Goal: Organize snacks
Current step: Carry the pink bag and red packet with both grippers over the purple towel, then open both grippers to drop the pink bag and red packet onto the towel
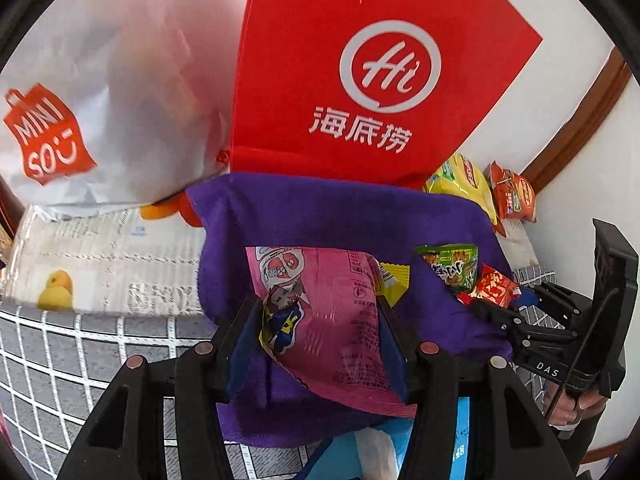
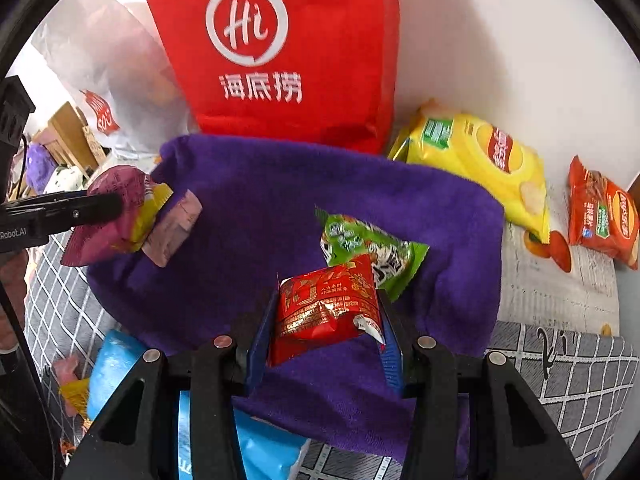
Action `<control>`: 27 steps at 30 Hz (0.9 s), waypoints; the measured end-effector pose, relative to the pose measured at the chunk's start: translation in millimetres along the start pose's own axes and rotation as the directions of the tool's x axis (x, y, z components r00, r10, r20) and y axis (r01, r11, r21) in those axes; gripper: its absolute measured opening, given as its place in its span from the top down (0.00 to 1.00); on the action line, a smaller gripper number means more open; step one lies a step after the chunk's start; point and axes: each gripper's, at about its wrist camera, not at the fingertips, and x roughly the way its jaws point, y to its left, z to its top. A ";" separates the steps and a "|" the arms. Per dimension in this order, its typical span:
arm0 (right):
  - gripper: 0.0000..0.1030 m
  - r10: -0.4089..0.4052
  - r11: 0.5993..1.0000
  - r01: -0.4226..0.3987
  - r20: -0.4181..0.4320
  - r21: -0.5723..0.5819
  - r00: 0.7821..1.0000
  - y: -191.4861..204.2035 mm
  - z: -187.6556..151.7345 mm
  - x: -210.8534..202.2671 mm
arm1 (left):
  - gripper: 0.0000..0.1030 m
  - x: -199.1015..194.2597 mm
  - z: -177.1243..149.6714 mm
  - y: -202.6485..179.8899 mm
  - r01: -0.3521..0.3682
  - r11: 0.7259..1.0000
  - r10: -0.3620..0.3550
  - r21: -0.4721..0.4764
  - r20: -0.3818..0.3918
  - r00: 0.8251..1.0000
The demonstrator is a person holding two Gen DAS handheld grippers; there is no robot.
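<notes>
The left gripper (image 1: 320, 320) is clamped on a pink snack pack (image 1: 324, 312), the right gripper (image 2: 326, 316) on a red packet (image 2: 326, 304), both above the purple towel (image 2: 248, 200). A thin edge-hold could let either slip. Counted: one green packet (image 2: 360, 244) on the towel, one yellow chip bag (image 2: 480, 160), one orange bag (image 2: 604, 216), two standing bags.
</notes>
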 end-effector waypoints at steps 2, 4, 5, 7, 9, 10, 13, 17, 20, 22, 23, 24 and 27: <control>0.54 0.000 1.000 0.000 -0.006 -0.003 1.000 0.1 -0.1 3.1 | 0.49 4.4 -0.8 0.0 0.007 1.000 -0.007 -0.001 -0.009 1.000; 0.54 -0.001 1.000 0.001 -0.011 -0.002 1.000 -0.5 -0.5 5.2 | 0.49 8.3 -1.6 -1.3 0.013 1.000 -0.013 0.003 -0.023 1.000; 0.54 -0.001 1.000 0.001 -0.016 0.001 1.000 -1.2 -0.9 6.4 | 0.49 9.5 -2.1 -2.3 0.014 1.000 -0.014 0.009 -0.027 1.000; 0.52 0.005 1.000 -0.005 -0.035 0.008 0.999 -3.7 -1.8 10.6 | 0.48 11.9 -2.9 -3.4 0.009 1.000 -0.009 0.015 -0.031 0.999; 0.52 0.001 1.000 -0.001 -0.051 0.009 0.999 -3.5 -3.5 14.2 | 0.48 15.4 -3.9 -3.9 0.006 1.000 -0.006 0.016 -0.040 0.999; 0.52 -0.005 1.000 0.006 -0.053 0.010 0.999 -3.6 -3.7 15.8 | 0.48 17.8 -4.6 -4.0 0.005 1.000 -0.005 0.018 -0.046 0.999; 0.49 -0.012 1.000 0.013 -0.058 0.014 0.998 -4.0 -4.0 18.0 | 0.47 21.7 -5.4 -4.2 0.005 1.000 -0.004 0.018 -0.052 0.999; 0.40 -0.012 1.000 0.012 -0.063 0.003 0.998 -1.9 -3.4 16.7 | 0.47 23.9 -5.1 -6.2 0.004 1.000 -0.003 0.024 -0.054 0.999; 0.38 -0.016 1.000 0.016 -0.045 -0.003 0.999 -1.3 -2.4 9.5 | 0.46 25.0 -5.2 -7.3 0.004 1.000 -0.002 0.029 -0.059 0.998; 0.37 -0.019 1.000 0.019 -0.021 -0.001 1.000 -1.2 -1.2 2.8 | 0.44 25.6 -4.6 -7.0 0.008 1.000 -0.006 0.030 -0.063 0.998; 0.36 -0.018 1.000 0.018 -0.010 0.002 1.000 -1.4 -0.4 -0.7 | 0.42 26.0 -4.3 -6.8 0.010 0.999 -0.008 0.030 -0.065 0.998; 0.36 -0.016 1.000 0.016 0.000 0.005 1.000 -1.8 0.6 -3.3 | 0.38 26.2 -4.0 -6.8 0.014 0.999 -0.012 0.029 -0.068 0.998; 0.36 -0.014 1.000 0.013 0.033 0.018 0.999 -3.3 2.7 -11.8 | 0.32 27.7 -2.8 -6.8 0.027 0.999 -0.025 0.018 -0.082 0.996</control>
